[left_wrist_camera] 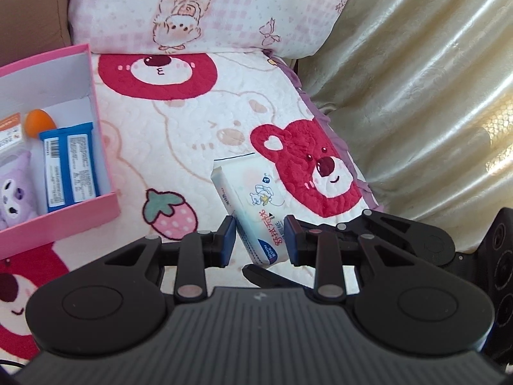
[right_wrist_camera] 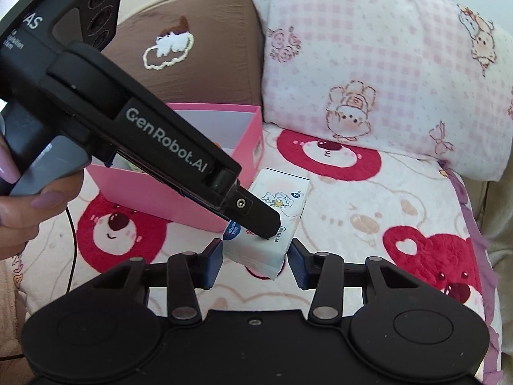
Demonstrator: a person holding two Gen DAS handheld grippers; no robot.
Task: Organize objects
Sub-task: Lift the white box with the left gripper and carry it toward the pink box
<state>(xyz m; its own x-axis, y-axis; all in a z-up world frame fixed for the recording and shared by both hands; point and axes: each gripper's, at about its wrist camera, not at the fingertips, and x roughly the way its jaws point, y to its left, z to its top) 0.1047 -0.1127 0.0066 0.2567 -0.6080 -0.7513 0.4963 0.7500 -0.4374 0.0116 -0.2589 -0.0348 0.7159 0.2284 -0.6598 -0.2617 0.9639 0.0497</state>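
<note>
A quilted bear-print blanket (left_wrist_camera: 179,147) covers the seat, with a pink-check pillow (left_wrist_camera: 198,9) at its back and a cream curtain (left_wrist_camera: 426,96) to the right. At left sits a pink box (left_wrist_camera: 96,211) holding a blue packet (left_wrist_camera: 70,166), an orange egg (left_wrist_camera: 38,122) and a purple plush (left_wrist_camera: 14,192). The tissue pack (left_wrist_camera: 256,202) stands tilted on the blanket, clamped between the left gripper (left_wrist_camera: 260,240) pads; the right gripper (right_wrist_camera: 255,264) fingers are spread around its lower end, contact unclear.
</note>
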